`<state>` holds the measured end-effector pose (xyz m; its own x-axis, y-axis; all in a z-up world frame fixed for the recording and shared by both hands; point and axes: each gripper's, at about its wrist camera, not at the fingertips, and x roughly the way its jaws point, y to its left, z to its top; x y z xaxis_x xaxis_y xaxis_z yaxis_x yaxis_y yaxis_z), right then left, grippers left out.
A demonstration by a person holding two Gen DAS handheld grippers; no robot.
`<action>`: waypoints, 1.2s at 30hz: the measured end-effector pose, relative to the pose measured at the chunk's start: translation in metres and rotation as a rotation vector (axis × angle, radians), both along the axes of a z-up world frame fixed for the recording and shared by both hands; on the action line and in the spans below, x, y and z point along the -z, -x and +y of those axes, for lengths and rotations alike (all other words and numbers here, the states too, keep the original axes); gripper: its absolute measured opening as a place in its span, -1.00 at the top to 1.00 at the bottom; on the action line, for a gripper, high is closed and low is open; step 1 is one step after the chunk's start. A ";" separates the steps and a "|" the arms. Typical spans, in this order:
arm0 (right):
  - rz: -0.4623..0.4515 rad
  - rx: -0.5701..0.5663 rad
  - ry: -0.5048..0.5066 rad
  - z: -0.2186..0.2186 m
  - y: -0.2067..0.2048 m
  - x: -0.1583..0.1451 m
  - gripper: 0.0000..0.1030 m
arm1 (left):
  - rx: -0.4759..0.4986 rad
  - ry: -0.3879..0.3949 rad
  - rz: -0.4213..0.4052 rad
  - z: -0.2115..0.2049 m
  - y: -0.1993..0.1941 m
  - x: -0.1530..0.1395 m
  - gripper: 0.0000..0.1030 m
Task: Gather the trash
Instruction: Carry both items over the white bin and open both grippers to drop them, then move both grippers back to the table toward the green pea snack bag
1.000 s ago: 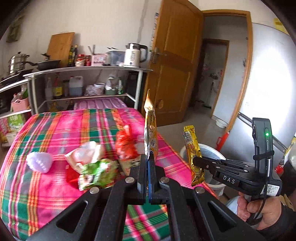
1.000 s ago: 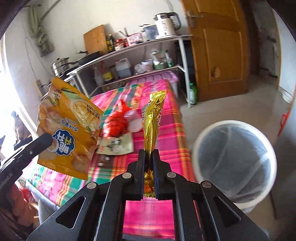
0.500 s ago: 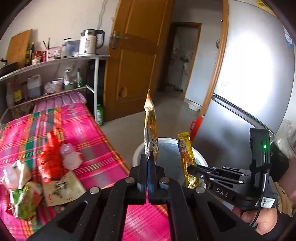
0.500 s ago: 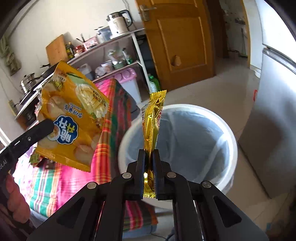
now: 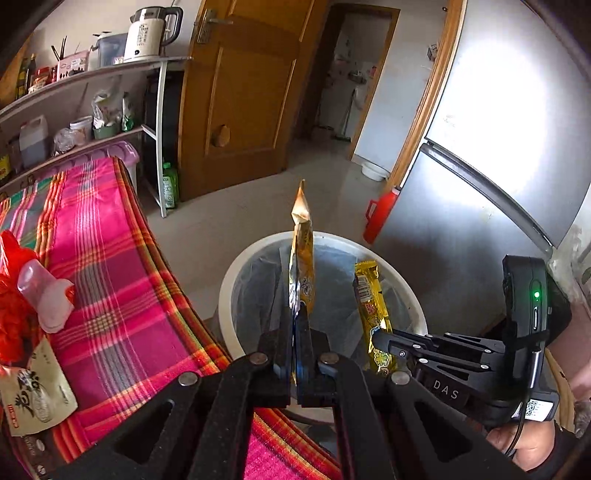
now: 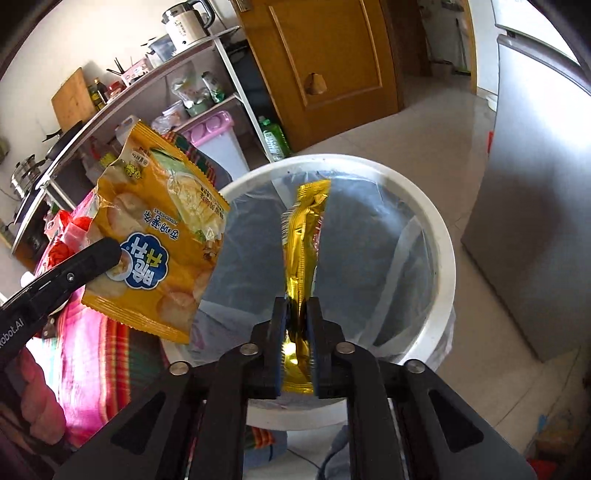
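Note:
My left gripper (image 5: 298, 325) is shut on a yellow chip bag (image 5: 303, 266), held edge-on above the white lined trash bin (image 5: 236, 273). The bag's face shows in the right wrist view (image 6: 155, 251), beside the bin's left rim. My right gripper (image 6: 298, 314) is shut on a gold snack wrapper (image 6: 301, 251), held upright over the bin (image 6: 439, 236). The wrapper also shows in the left wrist view (image 5: 371, 310), gripped by the right gripper (image 5: 380, 339). More trash lies on the plaid table (image 5: 110, 266): a red bag (image 5: 11, 295), a clear cup (image 5: 40, 295), a white packet (image 5: 33, 391).
A silver fridge (image 5: 498, 155) stands right of the bin, with a red container (image 5: 380, 218) at its foot. A wooden door (image 5: 243, 96) and a metal shelf rack (image 5: 159, 122) with a kettle (image 5: 147, 33) stand behind. A green bottle (image 5: 170, 184) sits on the floor.
Both grippers have swung from above the table rightward and down to over the bin, each still holding its wrapper. The bin now fills the middle of both views.

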<state>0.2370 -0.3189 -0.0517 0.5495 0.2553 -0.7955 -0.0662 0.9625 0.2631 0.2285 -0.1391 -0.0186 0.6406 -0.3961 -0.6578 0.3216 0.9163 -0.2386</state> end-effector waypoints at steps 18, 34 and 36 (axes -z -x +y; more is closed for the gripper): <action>-0.128 -0.018 -0.003 0.011 0.030 -0.046 0.45 | -0.060 0.032 -0.048 0.033 0.028 -0.016 0.44; -0.216 -0.231 -0.041 0.085 0.073 -0.079 0.19 | -0.207 -0.007 -0.116 0.104 0.098 -0.034 0.44; -0.224 -0.259 -0.041 0.097 0.076 -0.081 0.19 | -0.229 -0.013 -0.124 0.114 0.106 -0.034 0.44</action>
<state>0.1609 -0.2222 0.0298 0.6223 0.4387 -0.6484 -0.3678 0.8950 0.2526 0.1226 -0.0254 0.0151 0.7887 -0.2236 -0.5727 0.1317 0.9713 -0.1979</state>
